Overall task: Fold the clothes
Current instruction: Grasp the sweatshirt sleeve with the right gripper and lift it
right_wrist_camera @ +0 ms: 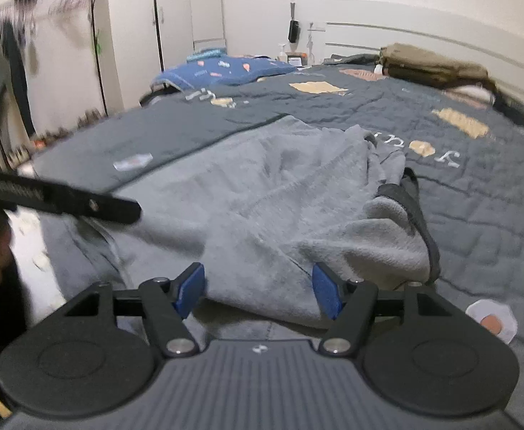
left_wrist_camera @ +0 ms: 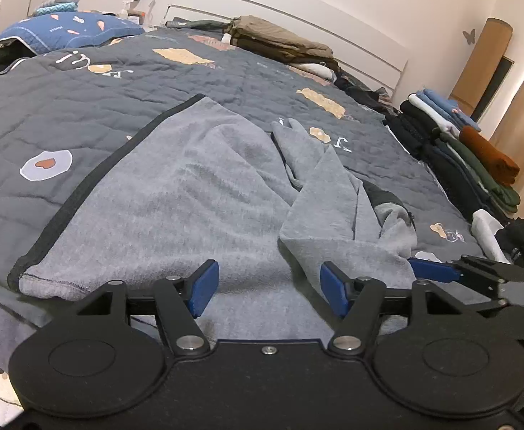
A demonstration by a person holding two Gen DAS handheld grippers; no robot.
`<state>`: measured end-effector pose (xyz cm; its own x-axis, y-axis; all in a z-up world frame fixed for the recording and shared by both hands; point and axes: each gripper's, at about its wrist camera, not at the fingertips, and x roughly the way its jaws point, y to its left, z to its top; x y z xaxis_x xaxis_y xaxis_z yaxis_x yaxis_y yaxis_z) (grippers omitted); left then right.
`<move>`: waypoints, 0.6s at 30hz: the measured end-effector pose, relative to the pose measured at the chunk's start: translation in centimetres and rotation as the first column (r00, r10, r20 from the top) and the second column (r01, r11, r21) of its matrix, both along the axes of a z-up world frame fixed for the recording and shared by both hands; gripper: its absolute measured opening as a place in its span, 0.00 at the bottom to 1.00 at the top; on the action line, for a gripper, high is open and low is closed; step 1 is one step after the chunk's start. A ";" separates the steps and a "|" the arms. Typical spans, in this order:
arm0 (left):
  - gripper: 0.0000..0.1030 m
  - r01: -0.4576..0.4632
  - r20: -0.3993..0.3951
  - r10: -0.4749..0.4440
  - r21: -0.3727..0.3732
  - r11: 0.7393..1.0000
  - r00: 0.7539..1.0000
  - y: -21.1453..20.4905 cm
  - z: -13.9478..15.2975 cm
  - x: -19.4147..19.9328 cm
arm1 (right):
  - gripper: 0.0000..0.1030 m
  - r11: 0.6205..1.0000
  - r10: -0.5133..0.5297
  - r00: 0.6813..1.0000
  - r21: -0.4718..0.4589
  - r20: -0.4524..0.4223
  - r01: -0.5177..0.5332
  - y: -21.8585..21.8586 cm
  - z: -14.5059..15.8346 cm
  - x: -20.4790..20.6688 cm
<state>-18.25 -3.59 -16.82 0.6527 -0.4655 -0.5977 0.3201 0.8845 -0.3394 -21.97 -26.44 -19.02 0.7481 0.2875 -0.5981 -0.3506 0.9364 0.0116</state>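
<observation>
Item: grey fleece garment point(left_wrist_camera: 176, 193), dark trim along its edge, spread across the near part of the bed. One sleeve point(left_wrist_camera: 319, 179) is folded back over the body; the dark-lined collar end point(right_wrist_camera: 401, 222) lies bunched on the right side.

Item: my left gripper point(left_wrist_camera: 268, 288). Blue pads point(left_wrist_camera: 204, 286) stand well apart, low over the near hem of the garment. Grey fabric shows in the gap between them, but neither pad presses on it; nothing pinched.

Item: my right gripper point(right_wrist_camera: 260, 294). Jaws likewise spread, blue pads point(right_wrist_camera: 328, 295) clear of the cloth on both sides, with a fold of the garment's near edge lying between them, not clamped. From the left wrist view its blue tip appears at the right, just beside the left gripper, over the same hem.

Item: dark quilted bedspread point(left_wrist_camera: 118, 82) with patch motifs and lettering, under the garment.

Item: blue patterned pillow point(left_wrist_camera: 72, 28) at the far left corner of the bed.

Item: folded olive and brown clothes point(left_wrist_camera: 280, 41) against the white headboard point(left_wrist_camera: 298, 10).

Item: stack of folded clothes point(left_wrist_camera: 455, 150), blue, black, green and rust, at the right edge of the bed, well apart from the garment.
</observation>
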 end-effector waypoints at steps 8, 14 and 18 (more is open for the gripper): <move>0.63 -0.001 -0.007 0.001 0.008 1.000 1.000 -0.2 -0.1 0.0 | 0.38 0.999 -0.019 1.000 0.034 -0.020 0.019 -0.8 -0.9 0.3; 0.63 -0.001 -0.005 0.001 0.014 1.000 1.000 -0.3 -0.1 0.0 | 0.17 0.953 -0.111 0.987 0.271 -0.113 0.138 -4.2 -0.3 0.8; 0.63 -0.004 -0.004 0.004 0.014 1.000 1.000 -0.3 -0.2 0.0 | 0.14 0.916 -0.163 0.981 0.353 -0.109 0.191 -5.7 0.6 0.2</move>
<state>-18.21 -3.88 -16.97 0.6521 -0.4542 -0.6070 0.3147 0.8906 -0.3283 -21.79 -32.13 -18.43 0.7633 0.3609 -0.5359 -0.1642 0.9106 0.3793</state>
